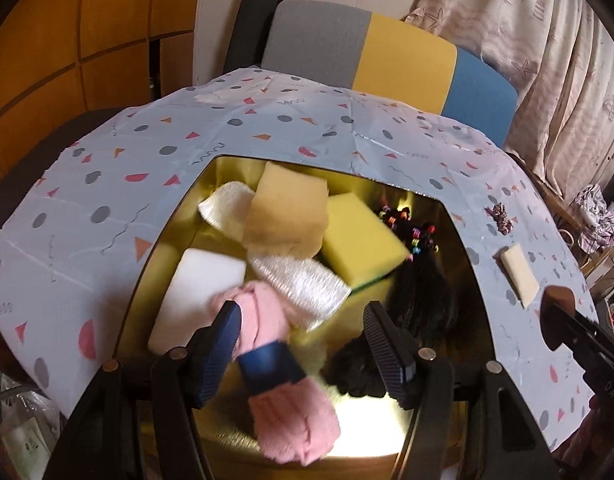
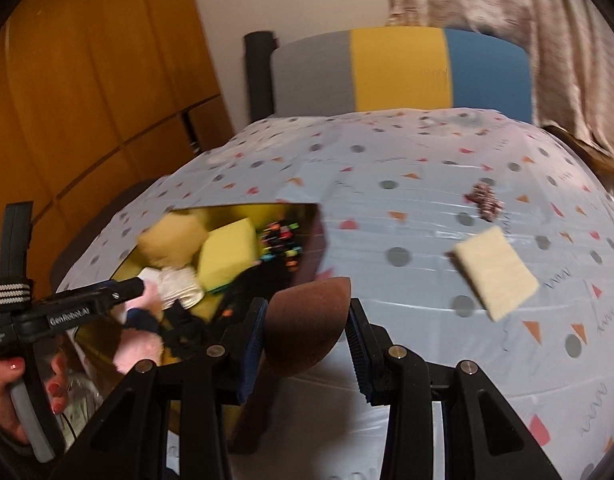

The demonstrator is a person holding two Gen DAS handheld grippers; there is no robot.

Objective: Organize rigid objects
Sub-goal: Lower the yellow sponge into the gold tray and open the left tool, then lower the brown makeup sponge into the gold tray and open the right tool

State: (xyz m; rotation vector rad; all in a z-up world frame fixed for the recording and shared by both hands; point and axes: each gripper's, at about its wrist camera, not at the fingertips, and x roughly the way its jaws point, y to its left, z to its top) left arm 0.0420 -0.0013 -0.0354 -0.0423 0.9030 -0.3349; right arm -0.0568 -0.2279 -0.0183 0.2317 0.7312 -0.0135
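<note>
Our right claw [image 2: 305, 334] pinches brown sponge [image 2: 307, 320], near box [image 2: 307, 248] rim. Left claw [image 1: 303, 344] spread over pink cloth [image 1: 283, 364] in box. We still have pad [image 2: 495, 272] and scrunchie [image 2: 485, 198] at 2 o'clock on desk [image 2: 387, 220].

In my right claw [image 2: 305, 330] sits a brown teardrop-shaped makeup sponge [image 2: 307, 326], pinched between the pads, its pointed tip up and tilted away from me. Just left of it lies the gold-lined open box [image 1: 447, 216], crowded: a yellow sponge block with a green underside [image 1: 359, 248], a white foam block [image 1: 195, 300], a tan folded cloth [image 1: 287, 212], two white woven pads [image 1: 303, 284], black hair with coloured ties [image 1: 419, 280] — and a pink fluffy roll with a dark blue band [image 1: 275, 356], tilted at the near edge. On the patterned tablecloth [image 2: 387, 200] to the right rest a cream rectangular sponge [image 2: 495, 274], flat, and a crumpled patterned scrunchie [image 2: 485, 198] — well apart from the box.
</note>
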